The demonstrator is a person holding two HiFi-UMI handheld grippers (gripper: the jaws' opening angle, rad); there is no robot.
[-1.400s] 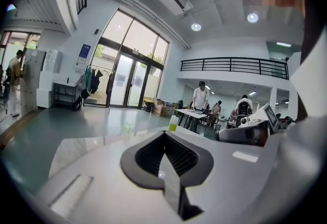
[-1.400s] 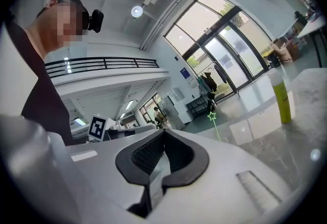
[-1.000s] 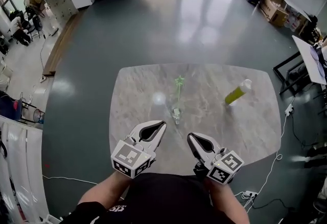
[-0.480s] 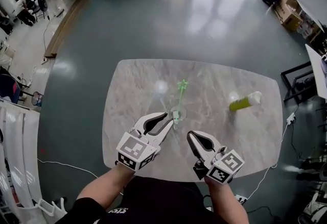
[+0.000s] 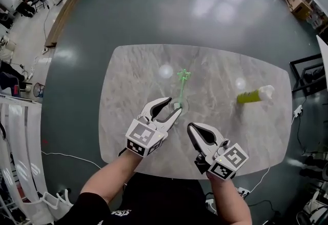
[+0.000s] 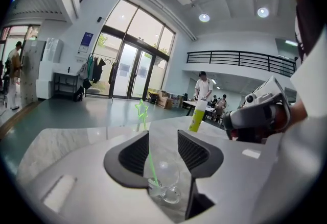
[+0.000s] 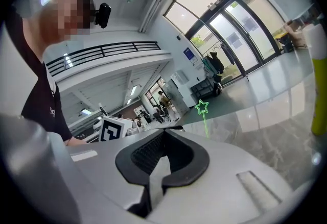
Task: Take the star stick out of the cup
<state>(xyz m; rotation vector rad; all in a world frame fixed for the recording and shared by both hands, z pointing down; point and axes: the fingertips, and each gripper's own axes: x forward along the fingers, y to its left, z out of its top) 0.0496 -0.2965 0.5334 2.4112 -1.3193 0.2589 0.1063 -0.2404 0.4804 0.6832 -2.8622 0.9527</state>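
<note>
The left gripper (image 5: 173,106) is seen at the centre of the head view, low over the marble table (image 5: 128,75); its jaws have just been opening and are spread wide to either side of the clear glass cup (image 5: 179,106), and no pad is seen pressing on the glass; in the left gripper view the cup (image 6: 166,179) is framed at lower centre. The green star stick (image 5: 182,76) is stood in the cup, leaning toward the top of the frame. The right gripper (image 5: 190,127) is held to the lower right of the cup, jaws brought together on nothing. A yellow-green bottle (image 5: 253,96) is placed near the table's right edge.
</note>
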